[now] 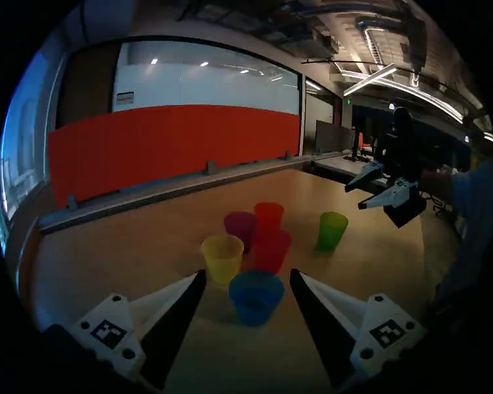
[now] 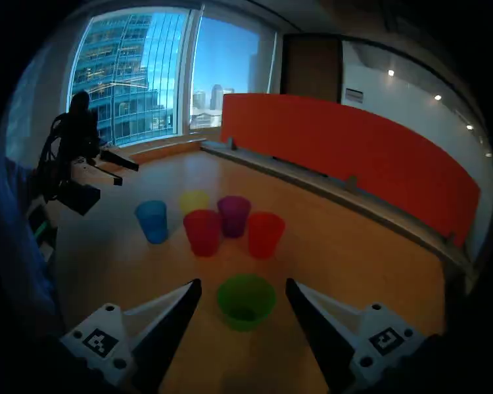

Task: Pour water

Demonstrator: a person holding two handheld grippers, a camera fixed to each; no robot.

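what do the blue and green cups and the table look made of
Blue cup and green cup: likely plastic, smooth, seemingly slightly translucent, as light glows through the thin walls. Table: wood or wood-look laminate, pale tan with a soft satin sheen; the grain is too blurred to tell which.

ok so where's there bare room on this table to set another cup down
The widest bare tabletop lies between the yellow cup and the orange partition. A narrower lane separates the green cup from the red cups. Crowded: the purple cup, blue cup, yellow and red ones stand close together.
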